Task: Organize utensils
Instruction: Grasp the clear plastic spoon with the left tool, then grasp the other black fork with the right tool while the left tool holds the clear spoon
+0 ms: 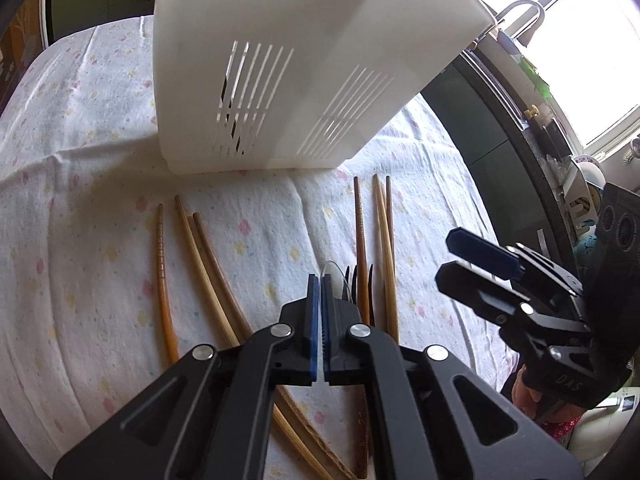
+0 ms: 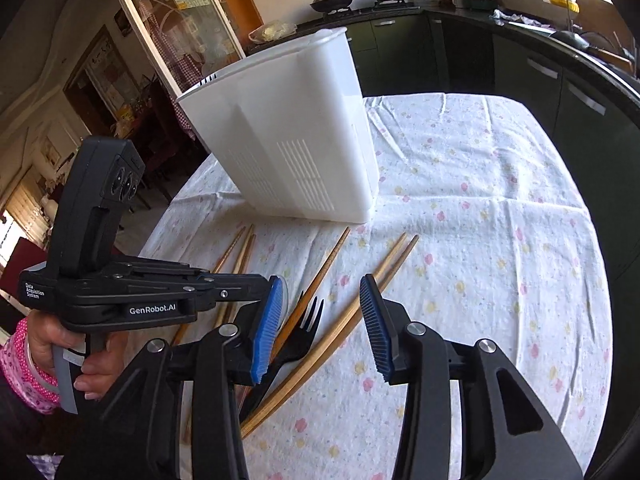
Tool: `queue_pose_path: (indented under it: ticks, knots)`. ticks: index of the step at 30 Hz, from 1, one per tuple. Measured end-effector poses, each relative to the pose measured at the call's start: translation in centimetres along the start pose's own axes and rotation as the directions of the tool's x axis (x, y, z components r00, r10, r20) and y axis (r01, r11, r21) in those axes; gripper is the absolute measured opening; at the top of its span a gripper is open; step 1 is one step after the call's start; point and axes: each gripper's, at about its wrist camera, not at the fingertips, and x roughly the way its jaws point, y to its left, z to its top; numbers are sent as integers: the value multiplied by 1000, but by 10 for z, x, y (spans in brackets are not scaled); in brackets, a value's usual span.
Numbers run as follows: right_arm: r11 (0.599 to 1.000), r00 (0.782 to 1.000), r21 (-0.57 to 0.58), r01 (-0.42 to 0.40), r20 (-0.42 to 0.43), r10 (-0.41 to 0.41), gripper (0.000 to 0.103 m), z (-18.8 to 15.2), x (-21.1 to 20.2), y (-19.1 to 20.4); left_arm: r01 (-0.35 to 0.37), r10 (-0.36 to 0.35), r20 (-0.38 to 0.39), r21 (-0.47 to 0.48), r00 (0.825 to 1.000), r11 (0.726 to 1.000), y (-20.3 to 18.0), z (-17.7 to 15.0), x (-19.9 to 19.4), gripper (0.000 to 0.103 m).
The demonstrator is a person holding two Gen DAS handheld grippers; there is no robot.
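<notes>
The white holder (image 1: 280,60) has its top cut off by the left wrist picture's upper edge. Near it, the black fork (image 2: 296,340) and the chopsticks (image 1: 208,280) are partly hidden behind gripper arms; a clear utensil (image 1: 338,276) beside the fork is too hidden to identify.

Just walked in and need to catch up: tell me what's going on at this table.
A person is sorting utensils with two handheld grippers. The left gripper is shut, its fingers pinching what looks like a clear plastic utensil. The right gripper hangs open above a black fork and wooden chopsticks lying on the flowered tablecloth. The white slotted holder stands behind them.
</notes>
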Motion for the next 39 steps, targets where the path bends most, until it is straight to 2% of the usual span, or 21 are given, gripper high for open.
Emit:
queue_pose_path:
  ticks: [4, 9, 13, 17, 18, 19, 20, 21, 22, 24, 30, 33, 34, 35, 36, 39]
  knots:
    - [996, 998, -79, -36, -50, 32, 39, 0, 16, 0, -9, 8, 36, 29, 999, 1000, -4, 2, -15, 1]
    - [983, 996, -182, -24, -84, 8, 32, -1, 33, 2, -23, 20, 63, 55, 998, 998, -5, 2, -30, 1]
    - [967, 994, -250, -39, -113, 11, 32, 1, 48, 5, -29, 25, 64, 64, 998, 998, -6, 2, -31, 1]
    - [962, 990, -264, -70, -137, 35, 30, 0, 59, 8, -27, 22, 61, 72, 998, 997, -7, 1, -31, 1]
    - [960, 988, -265, -90, -147, 52, 28, 0, 61, 9, -26, 22, 61, 73, 998, 997, -8, 2, -31, 2]
    - [959, 985, -263, -107, -158, 67, 21, -2, 64, 10, -27, 22, 62, 73, 998, 997, -7, 2, -31, 2]
    - [958, 983, -261, -115, -167, 72, 7, -3, 66, 12, -28, 24, 64, 73, 998, 997, -7, 2, -32, 2]
    - [959, 983, -264, -104, -172, 59, 1, -3, 68, 13, -30, 25, 67, 73, 997, 997, -8, 2, -32, 2]
    - [959, 985, -270, -80, -167, 35, 1, -5, 68, 15, -33, 27, 70, 74, 997, 997, -7, 3, -33, 2]
    - [963, 987, -256, -81, -159, 40, 1, -7, 63, 17, -41, 35, 77, 80, 996, 996, -7, 2, -35, 2]
    - [972, 995, -227, -58, -91, 38, 1, -2, 37, 18, -50, 42, 90, 80, 995, 996, -5, 1, -41, 2]
    - [975, 992, -211, -65, -120, 40, 2, 0, 37, 11, -52, 44, 93, 84, 995, 995, -6, 0, -43, 2]
    - [977, 991, -203, -70, -129, 44, 14, 1, 42, 8, -51, 43, 93, 87, 995, 995, -7, -1, -43, 2]
    - [976, 988, -200, -81, -147, 52, 33, 1, 48, 7, -51, 42, 94, 91, 995, 995, -8, -2, -44, 2]
    - [977, 985, -197, -83, -163, 50, 38, 0, 55, 7, -52, 43, 96, 93, 994, 994, -9, -2, -45, 2]
    - [974, 979, -198, -110, -191, 72, 40, -2, 67, 8, -55, 45, 102, 100, 994, 993, -12, -4, -47, 2]
